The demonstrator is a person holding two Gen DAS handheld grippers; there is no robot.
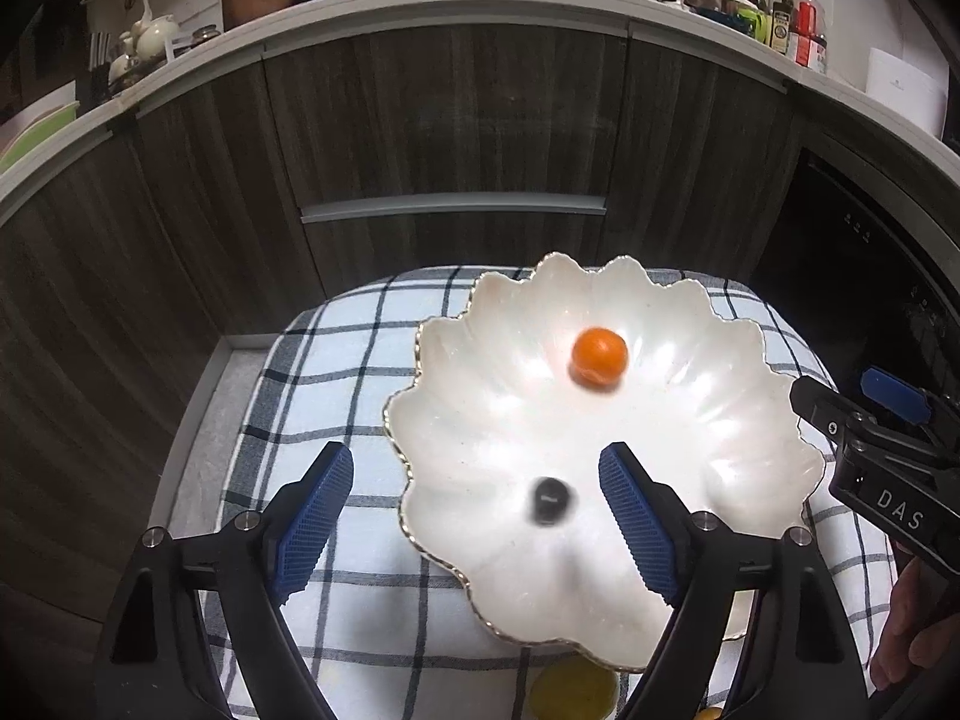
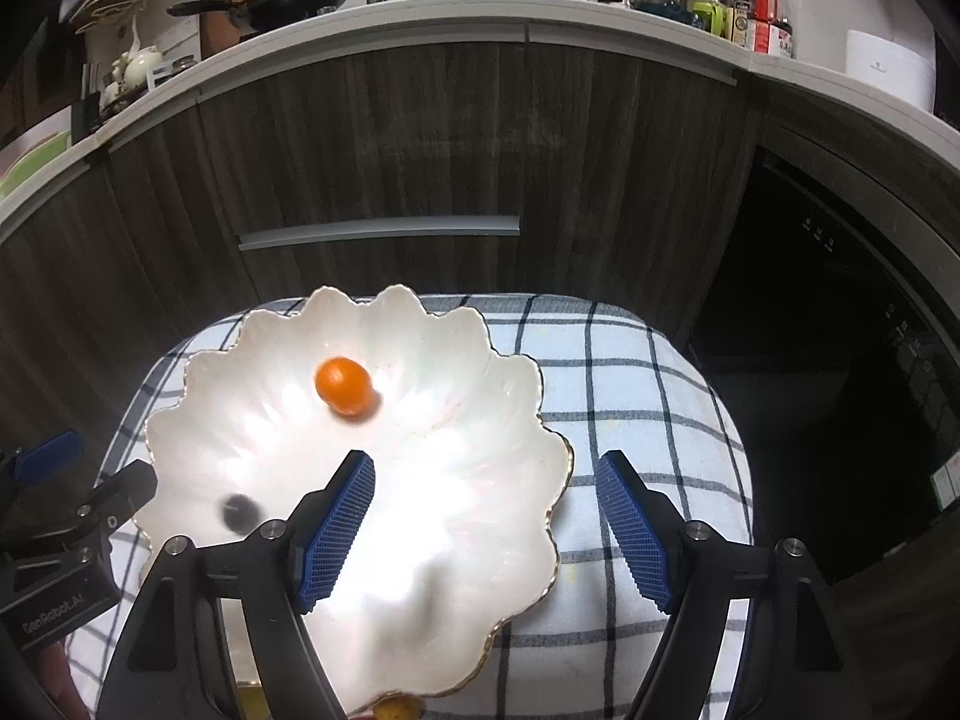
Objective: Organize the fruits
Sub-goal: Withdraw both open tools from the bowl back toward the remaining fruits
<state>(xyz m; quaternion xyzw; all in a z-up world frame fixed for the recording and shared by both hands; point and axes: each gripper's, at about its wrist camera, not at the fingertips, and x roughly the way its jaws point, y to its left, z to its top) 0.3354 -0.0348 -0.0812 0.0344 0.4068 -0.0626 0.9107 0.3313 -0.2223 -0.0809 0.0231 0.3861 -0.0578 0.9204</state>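
Your left gripper [image 1: 474, 516] gapes empty over the white scalloped gold-rimmed dish [image 1: 708, 420], a dark round berry [image 1: 549, 501] between its fingers; your right gripper [image 2: 483, 525], likewise parted and empty, sees the small orange fruit [image 2: 343, 393] ahead-left; only the left view shows a yellow fruit [image 1: 573, 687] beneath.

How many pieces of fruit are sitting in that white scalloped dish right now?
2. A small orange fruit lies toward the far side of the white dish, and a small dark fruit, blurred, lies nearer the camera. Yellowish items outside the near rim aren't counted.

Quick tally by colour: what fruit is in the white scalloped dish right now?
Orange fruit: 1
Dark, near-black fruit: 1
Total in the white dish: 2
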